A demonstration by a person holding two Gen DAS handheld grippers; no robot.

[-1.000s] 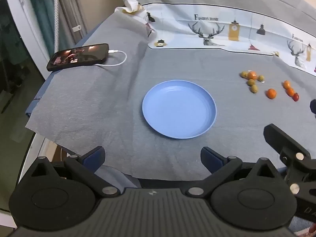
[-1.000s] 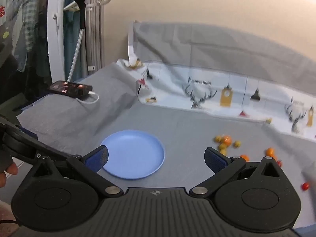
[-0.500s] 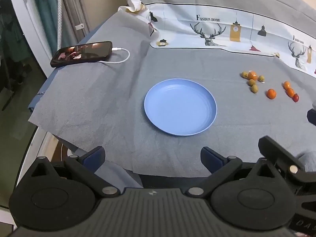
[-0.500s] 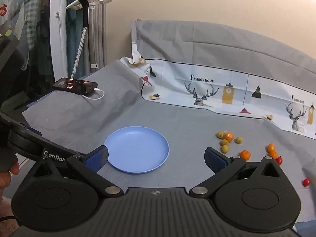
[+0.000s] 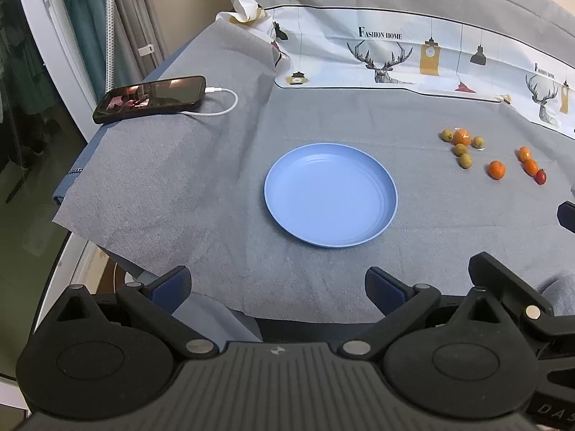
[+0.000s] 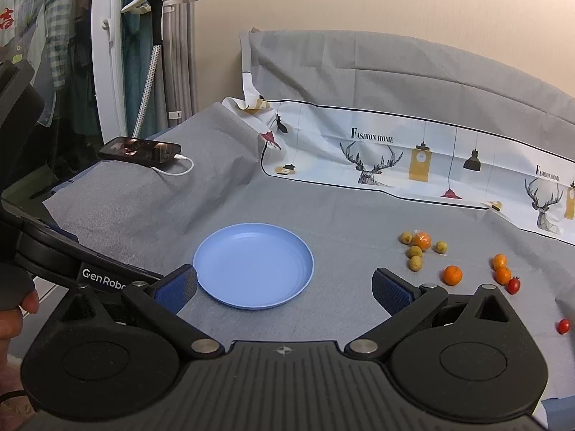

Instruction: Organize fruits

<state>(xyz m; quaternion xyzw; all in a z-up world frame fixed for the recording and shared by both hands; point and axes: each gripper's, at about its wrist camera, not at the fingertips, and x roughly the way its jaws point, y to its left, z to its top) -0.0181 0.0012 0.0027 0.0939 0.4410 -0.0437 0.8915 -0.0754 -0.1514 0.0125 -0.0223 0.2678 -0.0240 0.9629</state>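
Fruits all loose on the grey cloth (image 5: 179, 186), right side of both frames, none on the blue plate (image 5: 330, 194).
- Cluster: four small green-yellow fruits (image 5: 461, 149) around one orange in clear wrap (image 5: 461, 136). Right wrist view has the same group at centre right (image 6: 416, 252).
- Lone orange fruit (image 5: 496, 169) sits apart, lower right of the cluster; in the right view (image 6: 452, 274).
- Further right: two small oranges (image 5: 527, 160) close together, with a red cherry tomato (image 5: 541, 176) just beside the lower one.
- Second cherry tomato (image 6: 563, 325) alone at the far right edge of the right view only, well apart from the rest.

Plate: centre of both frames, upright, flat on the cloth, well left of the fruit.

Left tool (image 5: 276, 287): open wide, nothing between the blue pads (image 5: 172, 285), hanging over the near edge of the cloth, bottom of frame. Plate is just beyond the gap.

Right tool (image 6: 284, 287): also open wide, empty. Plate's near rim shows between the fingers; lone orange is just past its right finger. Part of this tool shows at the right edge of the left view.

Other: black phone (image 5: 151, 98) on a white charging cable (image 5: 219, 102), upper left on the cloth. Printed deer-pattern sheet (image 5: 413, 57) runs across the back. Person's hand (image 6: 14, 309) at the lower left edge of the right view, on the left tool's handle.
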